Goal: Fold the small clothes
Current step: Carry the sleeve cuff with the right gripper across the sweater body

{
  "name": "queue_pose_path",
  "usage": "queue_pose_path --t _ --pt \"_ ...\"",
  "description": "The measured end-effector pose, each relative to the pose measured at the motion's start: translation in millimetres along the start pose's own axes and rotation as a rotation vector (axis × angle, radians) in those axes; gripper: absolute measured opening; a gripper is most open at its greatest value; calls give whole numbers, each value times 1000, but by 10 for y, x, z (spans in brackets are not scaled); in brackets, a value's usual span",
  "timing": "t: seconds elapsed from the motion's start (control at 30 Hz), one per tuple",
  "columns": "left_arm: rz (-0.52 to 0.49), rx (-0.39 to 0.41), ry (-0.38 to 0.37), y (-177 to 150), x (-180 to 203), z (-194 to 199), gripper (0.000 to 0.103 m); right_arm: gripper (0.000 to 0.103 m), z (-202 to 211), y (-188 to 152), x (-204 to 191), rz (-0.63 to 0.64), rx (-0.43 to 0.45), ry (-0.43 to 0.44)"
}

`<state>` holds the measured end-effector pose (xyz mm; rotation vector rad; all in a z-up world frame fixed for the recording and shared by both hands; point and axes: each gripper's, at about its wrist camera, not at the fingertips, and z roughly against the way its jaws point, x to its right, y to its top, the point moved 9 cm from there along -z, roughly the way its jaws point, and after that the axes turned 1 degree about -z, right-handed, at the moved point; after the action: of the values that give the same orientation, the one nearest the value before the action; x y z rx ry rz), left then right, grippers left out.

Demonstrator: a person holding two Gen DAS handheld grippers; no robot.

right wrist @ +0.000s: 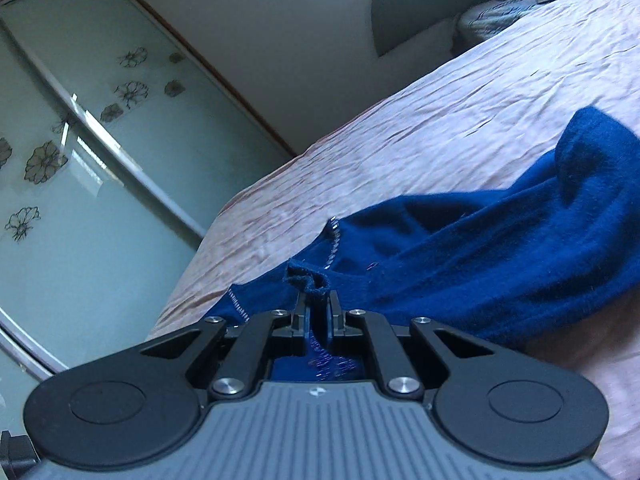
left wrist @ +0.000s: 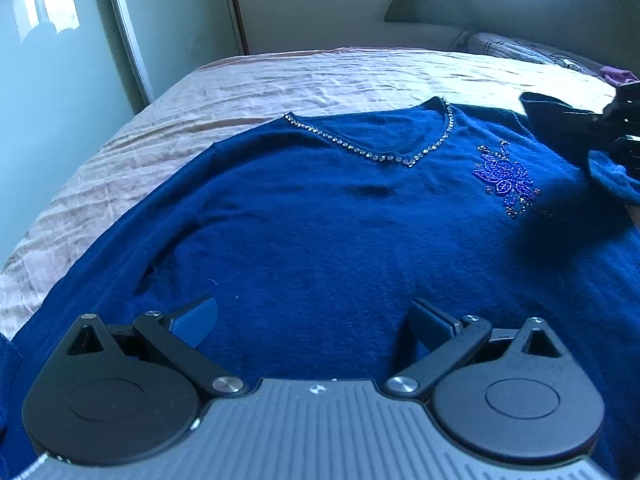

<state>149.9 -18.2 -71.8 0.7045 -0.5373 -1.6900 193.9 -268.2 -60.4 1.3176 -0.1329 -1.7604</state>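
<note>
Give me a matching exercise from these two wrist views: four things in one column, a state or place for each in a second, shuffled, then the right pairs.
Things:
1. left gripper
2. right gripper
3. blue sweater
4. beaded flower

States or places:
A. shut on a bunched sweater edge
B. spread on the pink bedspread
C. open above the sweater's body, holding nothing
D. sewn on the sweater to the right of the V-neck in the left wrist view

Pairs: 1-C, 2-A, 3-B, 4-D

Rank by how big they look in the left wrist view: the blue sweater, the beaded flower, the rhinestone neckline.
Largest to smallest:
1. blue sweater
2. rhinestone neckline, a long thin line
3. beaded flower, compact; close to the neckline, so unsure.
</note>
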Motion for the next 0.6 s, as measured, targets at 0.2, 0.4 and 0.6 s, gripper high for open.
queue_pose_path --t 0.2,0.4,0.6 --pt "0 -1 2 -16 -46 4 102 7 -204 -91 -227 -26 -39 45" --pt "14 5 10 -34 -169 61 102 7 -446 -166 -522 -32 -73 91" --pt "35 20 37 -45 -406 165 102 7 -728 -319 -859 -22 -127 135"
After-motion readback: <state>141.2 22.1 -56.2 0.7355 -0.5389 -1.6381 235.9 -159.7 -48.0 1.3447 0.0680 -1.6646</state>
